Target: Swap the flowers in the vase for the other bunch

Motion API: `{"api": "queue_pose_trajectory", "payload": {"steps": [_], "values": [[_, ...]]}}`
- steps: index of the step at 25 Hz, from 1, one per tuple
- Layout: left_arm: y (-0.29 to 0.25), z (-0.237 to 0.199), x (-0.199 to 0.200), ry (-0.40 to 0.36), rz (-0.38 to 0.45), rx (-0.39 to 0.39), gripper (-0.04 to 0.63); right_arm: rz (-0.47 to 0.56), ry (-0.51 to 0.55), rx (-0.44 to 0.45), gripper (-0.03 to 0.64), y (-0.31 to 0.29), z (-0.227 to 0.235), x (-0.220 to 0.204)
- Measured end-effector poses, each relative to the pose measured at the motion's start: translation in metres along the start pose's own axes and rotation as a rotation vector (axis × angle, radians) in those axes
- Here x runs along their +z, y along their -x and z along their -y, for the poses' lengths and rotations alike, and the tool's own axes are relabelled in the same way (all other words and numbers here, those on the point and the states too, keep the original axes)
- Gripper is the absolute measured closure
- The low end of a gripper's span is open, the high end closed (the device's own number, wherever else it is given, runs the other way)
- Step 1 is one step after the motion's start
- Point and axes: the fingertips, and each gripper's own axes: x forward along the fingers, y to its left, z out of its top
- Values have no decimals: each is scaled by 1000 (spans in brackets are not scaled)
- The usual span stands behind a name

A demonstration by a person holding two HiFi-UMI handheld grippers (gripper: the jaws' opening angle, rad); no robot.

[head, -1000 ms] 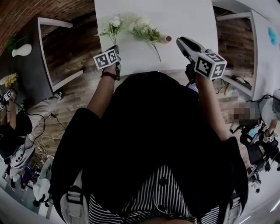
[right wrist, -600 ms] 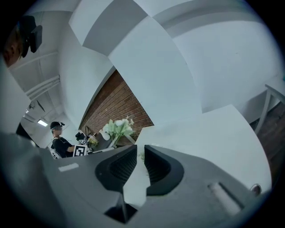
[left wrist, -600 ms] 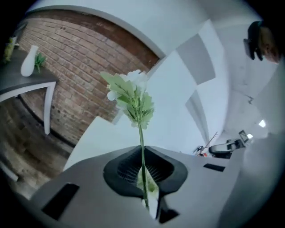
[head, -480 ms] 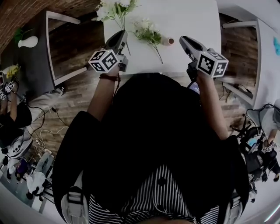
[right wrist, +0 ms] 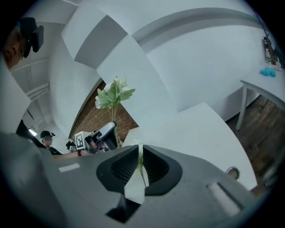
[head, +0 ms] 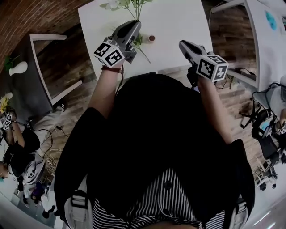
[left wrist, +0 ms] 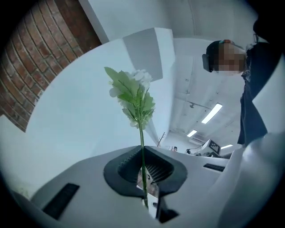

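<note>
The white table point(head: 178, 18) fills the far part of the head view, beyond the person's dark torso. A brick wall point(left wrist: 42, 58) stands at the left.

The left gripper point(head: 132, 26) is over the table's near left part. It is clenched on the thin green stem of one bunch point(head: 132, 5). In the left gripper view the stem runs straight up from between the pressed pads, and pale blooms and leaves point(left wrist: 133, 95) stand upright above them.

The right gripper point(head: 183, 43) is at the table's near right, well apart from the flowers. Its jaws have just been closing and now stand almost together with only a slit between them point(right wrist: 139, 149). They hold nothing; table and a bit of green show through the slit.

The other bunch point(head: 142, 50) lies on the table just right of the left gripper and partly under it, with its stem pointing near.

The small brown vase point(head: 152, 38) sits on the table just right of that bunch, between the two grippers.
</note>
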Motion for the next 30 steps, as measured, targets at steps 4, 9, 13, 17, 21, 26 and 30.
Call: {"api": "queue_pose_trajectory", "payload": {"steps": [4, 9, 13, 17, 21, 26, 30], "values": [[-28, -3, -38, -47, -68, -60, 577, 2, -6, -50, 586, 20, 24, -9], [-53, -17, -67, -46, -81, -48, 577, -3, 13, -85, 588, 50, 47, -24], [-65, -17, -85, -109, -115, -74, 577, 11, -17, -59, 588, 57, 54, -31], [-60, -22, -86, -137, -97, -90, 577, 33, 12, -11, 588, 57, 44, -28], [-54, -22, -99, -168, -117, -106, 577, 36, 19, -8, 589, 57, 44, -34], [-42, -25, -135, -150, -170, -99, 570, 59, 38, 9, 592, 50, 35, -26], [-40, -18, -140, -165, -219, -103, 522, 75, 76, 43, 589, 39, 24, -14]]}}
